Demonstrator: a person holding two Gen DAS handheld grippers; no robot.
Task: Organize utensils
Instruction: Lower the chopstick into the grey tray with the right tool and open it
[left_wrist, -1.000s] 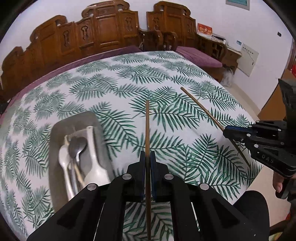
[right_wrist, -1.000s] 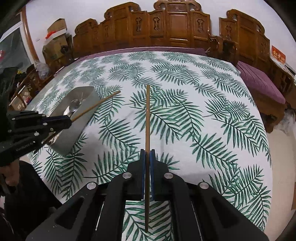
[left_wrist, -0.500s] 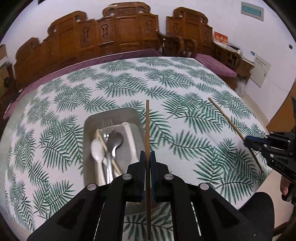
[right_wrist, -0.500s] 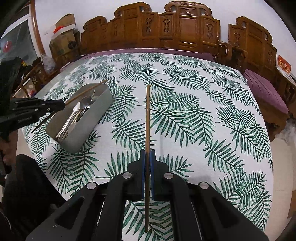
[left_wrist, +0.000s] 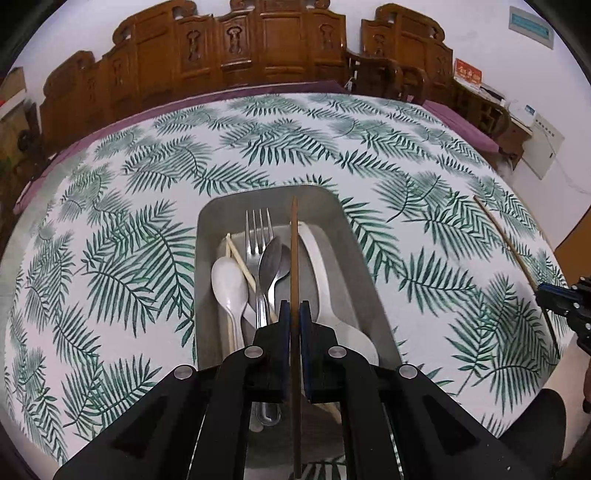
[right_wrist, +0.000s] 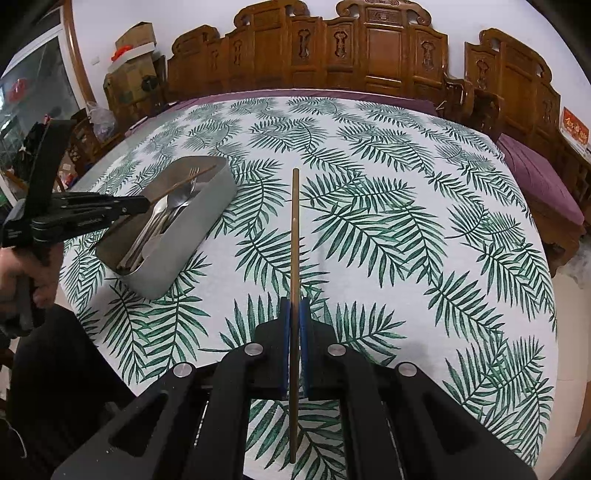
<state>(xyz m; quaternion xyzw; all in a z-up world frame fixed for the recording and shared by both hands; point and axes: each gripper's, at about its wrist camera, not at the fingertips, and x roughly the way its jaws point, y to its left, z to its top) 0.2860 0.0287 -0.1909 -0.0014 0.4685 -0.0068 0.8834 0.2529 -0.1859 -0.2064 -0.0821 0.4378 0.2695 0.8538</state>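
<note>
Above the metal tray (left_wrist: 207, 258) — left gripper (left_wrist: 294, 314) clamping a dark chopstick (left_wrist: 294, 251); right gripper (right_wrist: 294, 314) another (right_wrist: 294, 229).

tray (left_wrist: 354, 236) on table (left_wrist: 147, 206) | fork (left_wrist: 258, 236), spoons (left_wrist: 229, 280) in tray | chairs (left_wrist: 258, 40) behind table

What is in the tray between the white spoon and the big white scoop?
In the left wrist view, between the white spoon and white scoop lie pale chopsticks, a fork and metal spoons.
</note>
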